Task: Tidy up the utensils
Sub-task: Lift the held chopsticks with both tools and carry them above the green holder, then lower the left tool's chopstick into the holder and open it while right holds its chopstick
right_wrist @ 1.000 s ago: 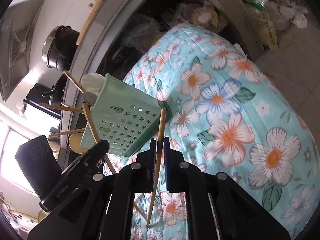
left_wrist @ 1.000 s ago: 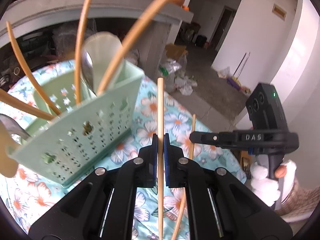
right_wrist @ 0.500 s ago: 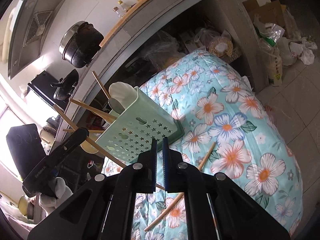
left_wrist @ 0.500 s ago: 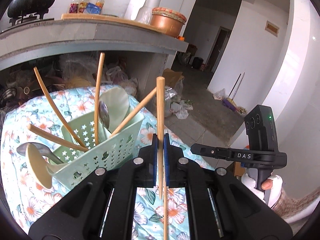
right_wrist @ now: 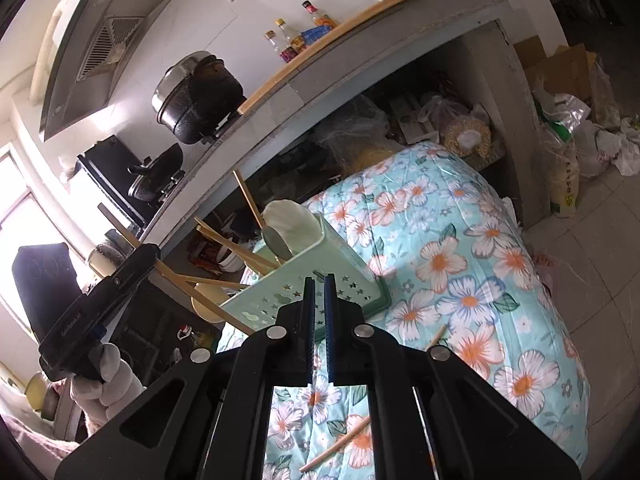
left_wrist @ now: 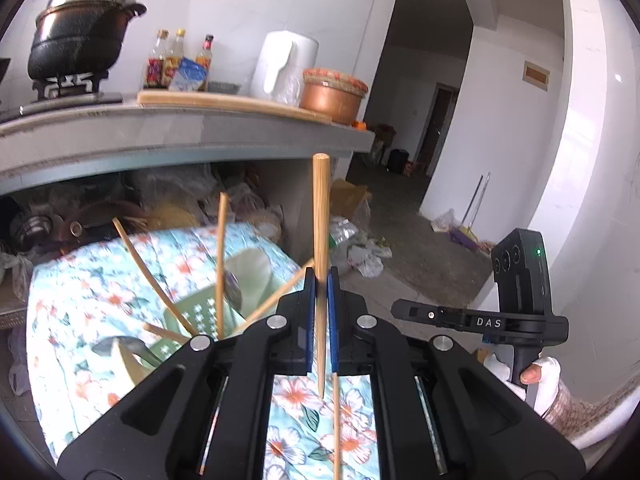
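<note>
Several wooden chopsticks and spoons already stand in the pale green perforated plastic basket (right_wrist: 320, 276); left tool (left_wrist: 319, 280) clamps one upright wooden chopstick (left_wrist: 320, 216), right tool (right_wrist: 319, 284) narrow and empty (another loose chopstick (right_wrist: 336, 444) remains on the floral cloth (right_wrist: 460, 280)).

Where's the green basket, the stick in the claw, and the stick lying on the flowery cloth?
green basket (right_wrist: 352, 280): right wrist view, front wall.
held chopstick (left_wrist: 321, 208): left wrist view, upper shaft.
loose chopstick (right_wrist: 340, 442): right wrist view, mid-shaft.

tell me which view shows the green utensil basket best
The right wrist view: the green utensil basket shows its star-holed wall, rim and the chopsticks and spoons inside. In the left wrist view the left tongs hide most of it.
</note>
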The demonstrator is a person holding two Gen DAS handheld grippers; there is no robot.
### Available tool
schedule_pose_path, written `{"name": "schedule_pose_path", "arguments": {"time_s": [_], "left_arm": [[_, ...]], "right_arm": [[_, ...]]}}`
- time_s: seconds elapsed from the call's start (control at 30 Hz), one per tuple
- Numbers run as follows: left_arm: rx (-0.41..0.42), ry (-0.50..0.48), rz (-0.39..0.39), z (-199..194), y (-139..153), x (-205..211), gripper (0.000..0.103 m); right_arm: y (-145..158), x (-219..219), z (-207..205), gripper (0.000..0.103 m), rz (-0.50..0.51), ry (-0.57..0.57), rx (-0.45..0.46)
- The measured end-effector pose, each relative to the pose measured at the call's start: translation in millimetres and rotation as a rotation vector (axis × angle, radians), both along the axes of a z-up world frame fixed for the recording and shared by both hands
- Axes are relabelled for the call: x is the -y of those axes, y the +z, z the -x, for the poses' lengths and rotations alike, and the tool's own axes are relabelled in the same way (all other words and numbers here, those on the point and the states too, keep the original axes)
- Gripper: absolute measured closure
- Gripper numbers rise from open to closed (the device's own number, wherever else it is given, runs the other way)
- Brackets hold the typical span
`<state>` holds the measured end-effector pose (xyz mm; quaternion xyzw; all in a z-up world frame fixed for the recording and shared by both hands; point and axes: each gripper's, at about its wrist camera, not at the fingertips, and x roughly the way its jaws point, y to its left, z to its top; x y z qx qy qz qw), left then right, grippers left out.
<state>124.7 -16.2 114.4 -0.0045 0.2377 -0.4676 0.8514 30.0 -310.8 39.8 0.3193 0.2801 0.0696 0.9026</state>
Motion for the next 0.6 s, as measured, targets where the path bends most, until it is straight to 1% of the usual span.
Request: {"name": "schedule_pose_path", "arguments": {"time_s": [0.17, 0.43, 0.6], "left_arm": [[0.043, 0.03, 0.041, -1.8, 22.3, -15.4, 0.098], [0.132, 0.085, 0.093, -3.1, 59.6, -31.4, 0.098], [0.169, 0.136, 0.11, -14.1, 70.1, -34.3, 0.098]], "right_arm": [[7.4, -2.3, -4.9, 0.098, 0.009, 0.016, 0.018], [2.7, 0.0, -10.8, 0.098, -0.006, 0.033, 0.017], [0.6, 2.1, -17.1, 0.098, -0.011, 0.041, 0.008]]}}
